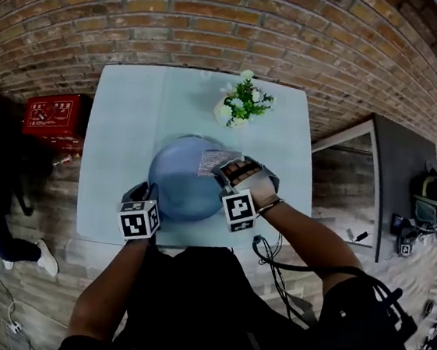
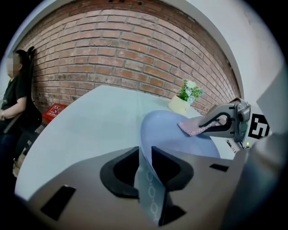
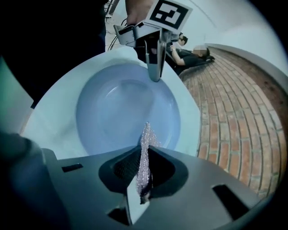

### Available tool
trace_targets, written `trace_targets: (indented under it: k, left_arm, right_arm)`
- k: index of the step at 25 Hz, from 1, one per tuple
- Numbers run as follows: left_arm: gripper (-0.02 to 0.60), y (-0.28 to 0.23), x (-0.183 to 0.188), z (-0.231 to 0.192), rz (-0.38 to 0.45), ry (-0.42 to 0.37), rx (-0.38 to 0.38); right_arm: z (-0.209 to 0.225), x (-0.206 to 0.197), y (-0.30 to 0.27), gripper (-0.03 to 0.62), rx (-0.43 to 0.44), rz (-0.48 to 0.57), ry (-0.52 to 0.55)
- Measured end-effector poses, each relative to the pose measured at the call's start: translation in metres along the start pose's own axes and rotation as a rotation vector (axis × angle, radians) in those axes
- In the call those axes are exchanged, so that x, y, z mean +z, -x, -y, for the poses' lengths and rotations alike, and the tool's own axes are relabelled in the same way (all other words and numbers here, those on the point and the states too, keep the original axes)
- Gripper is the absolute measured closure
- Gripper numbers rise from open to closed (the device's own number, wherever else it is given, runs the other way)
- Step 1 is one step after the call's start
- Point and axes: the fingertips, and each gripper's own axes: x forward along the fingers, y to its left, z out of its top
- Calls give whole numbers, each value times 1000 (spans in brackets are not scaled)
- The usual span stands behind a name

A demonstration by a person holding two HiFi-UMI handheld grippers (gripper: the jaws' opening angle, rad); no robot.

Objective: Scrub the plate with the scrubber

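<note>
Two grips are noted, both closed on the task's things. The left gripper (image 2: 145, 157) has its jaws shut on the near rim of the plate (image 2: 180, 134), the thin rim being seen edge-on between the pads. The right gripper (image 3: 145, 156) has its jaws pinched on one edge of the scrubber (image 3: 145, 137), which stands out past the tips as a thin folded sheet. The plate is located on the pale counter (image 1: 121, 136), toward the edge nearest the person, with a small pot of flowers (image 1: 242, 102) beyond it and apart from it. The scrubber is held over the plate's far right part in the head view; whether it touches the surface cannot be told. Handling, judged: the plate is expected to be stiff, smooth and rather slippery, and possibly breakable, the material not being settled. The rim is the only part thin enough for the jaws, so a firm hold there, opposite the scrubbed side, is judged proper to stop sliding or turning. The scrubber is judged light, soft and limp, likely to fold or bunch under pressure; a hold deep on the sheet, with a short free part, would be preferred. Appearance: the plate is round, shallow, pale blue and glossy, with a raised rim and no soil made out. The scrubber is a silvery pink, glittering mesh, roughly rectangular.
</note>
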Motion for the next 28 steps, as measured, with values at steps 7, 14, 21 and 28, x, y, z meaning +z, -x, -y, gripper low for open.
trace_targets:
  k: [7,14,21,28]
  left_arm:
    - [489,7,-11,7,21,41,35]
    - [489,14,-14,10,35,73,21]
    - [488,14,-17,10,26,77,-9]
    - [472,19,-22,16,-29,64,-99]
  right_arm:
    - [-32,-10,-6,533,245,-64,-103]
    - [-56,-5,7,531,526,-99,-170]
    - [-70,9,21,531,701,-79,-242]
    - [-79,23,33,531,809,-85,-330]
